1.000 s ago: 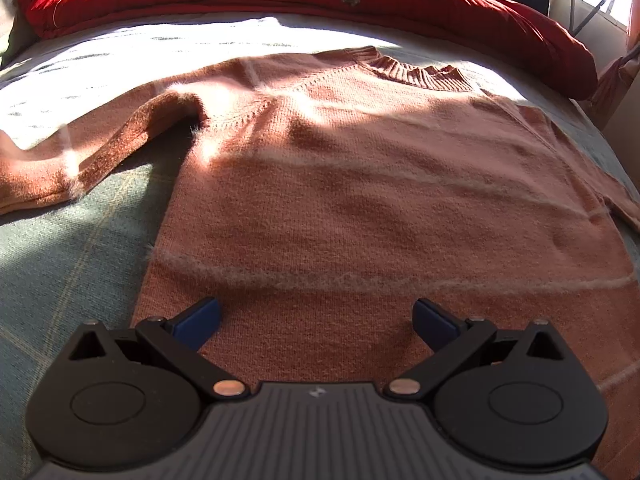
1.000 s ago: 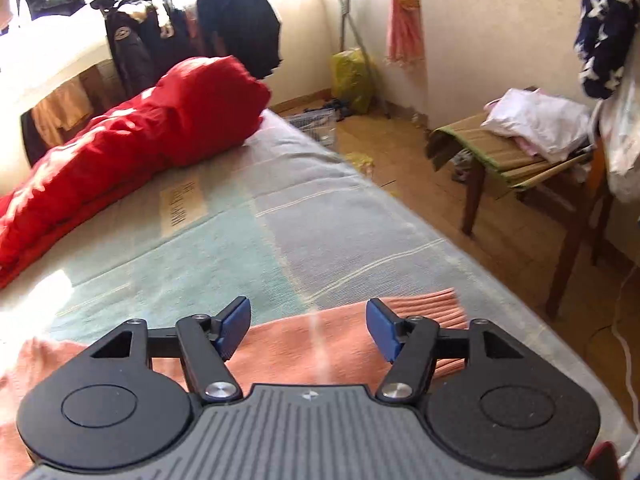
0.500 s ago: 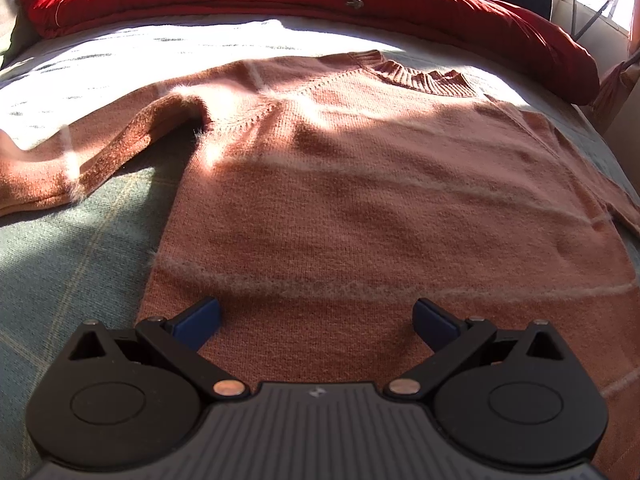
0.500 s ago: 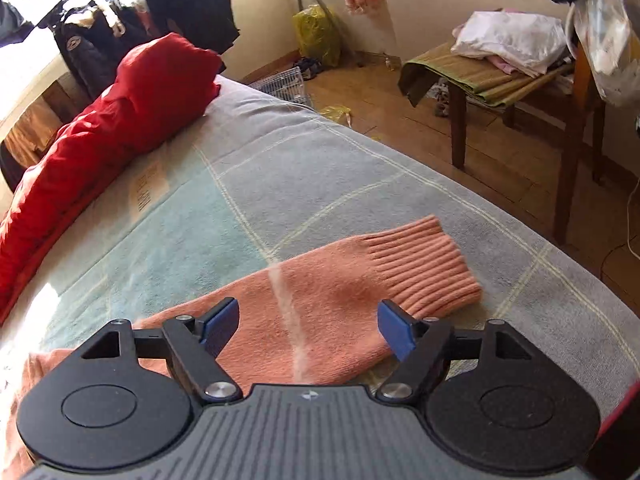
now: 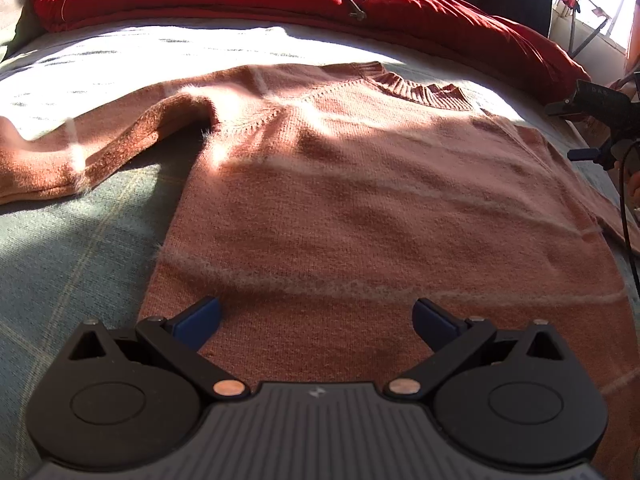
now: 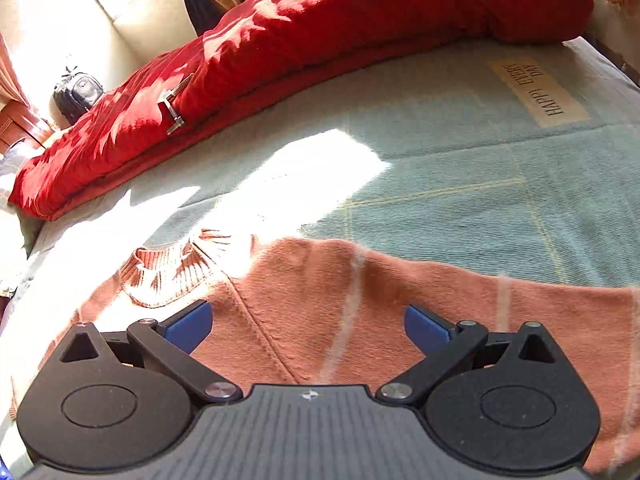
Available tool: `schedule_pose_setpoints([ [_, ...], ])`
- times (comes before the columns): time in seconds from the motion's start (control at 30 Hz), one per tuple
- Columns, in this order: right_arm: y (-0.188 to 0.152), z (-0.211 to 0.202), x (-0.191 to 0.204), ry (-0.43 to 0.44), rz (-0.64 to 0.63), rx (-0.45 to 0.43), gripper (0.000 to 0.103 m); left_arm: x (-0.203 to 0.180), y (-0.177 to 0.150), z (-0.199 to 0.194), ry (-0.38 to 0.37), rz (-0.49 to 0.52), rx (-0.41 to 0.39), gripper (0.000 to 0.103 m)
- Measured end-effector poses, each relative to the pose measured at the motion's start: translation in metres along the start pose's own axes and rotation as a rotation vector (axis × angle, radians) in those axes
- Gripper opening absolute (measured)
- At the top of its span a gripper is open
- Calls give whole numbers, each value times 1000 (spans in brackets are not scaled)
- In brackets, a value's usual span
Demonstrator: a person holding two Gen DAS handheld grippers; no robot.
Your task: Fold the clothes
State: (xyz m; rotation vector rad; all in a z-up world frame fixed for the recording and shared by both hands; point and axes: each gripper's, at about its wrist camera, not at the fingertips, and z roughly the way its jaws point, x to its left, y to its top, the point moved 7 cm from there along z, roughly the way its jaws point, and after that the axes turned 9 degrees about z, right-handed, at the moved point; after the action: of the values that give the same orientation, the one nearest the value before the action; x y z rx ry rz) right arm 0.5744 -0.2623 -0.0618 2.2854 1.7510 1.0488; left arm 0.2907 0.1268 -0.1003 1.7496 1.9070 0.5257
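Sweater (image 5: 360,200) lies flat on the bed (image 5: 80,248), sleeves spread; left gripper (image 5: 316,314) hangs released over its hem, right gripper (image 6: 308,322) released above its shoulder

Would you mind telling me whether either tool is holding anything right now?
Nothing is held. The left tool and right tool are both open above the flat orange sweater.

Salmon-pink knit sweater (image 5: 360,200), flat, sleeves spread
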Motion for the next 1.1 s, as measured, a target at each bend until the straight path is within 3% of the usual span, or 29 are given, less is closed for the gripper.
schedule_pose_setpoints([
  [0.13, -9, 28, 25, -43, -43, -23, 103, 1, 0, 1, -15, 6, -4, 102],
  [0.27, -19, 49, 43, -131, -184, -89, 103, 1, -1, 3, -31, 26, -5, 102],
  [0.67, 22, 50, 34, -9, -87, -52, 103, 1, -1, 2, -44, 31, 2, 102],
  [0.83, 19, 15, 13, 33, -50, 15, 103, 4, 0, 2, -49, 16, -7, 102],
  [1.0, 6, 34, -14, -20, -46, 55, 103, 4, -1, 3, -52, 23, -12, 102],
  [1.1, 15, 51, -25, -31, -72, -25, 103, 5, -1, 1, -58, 25, -10, 102],
])
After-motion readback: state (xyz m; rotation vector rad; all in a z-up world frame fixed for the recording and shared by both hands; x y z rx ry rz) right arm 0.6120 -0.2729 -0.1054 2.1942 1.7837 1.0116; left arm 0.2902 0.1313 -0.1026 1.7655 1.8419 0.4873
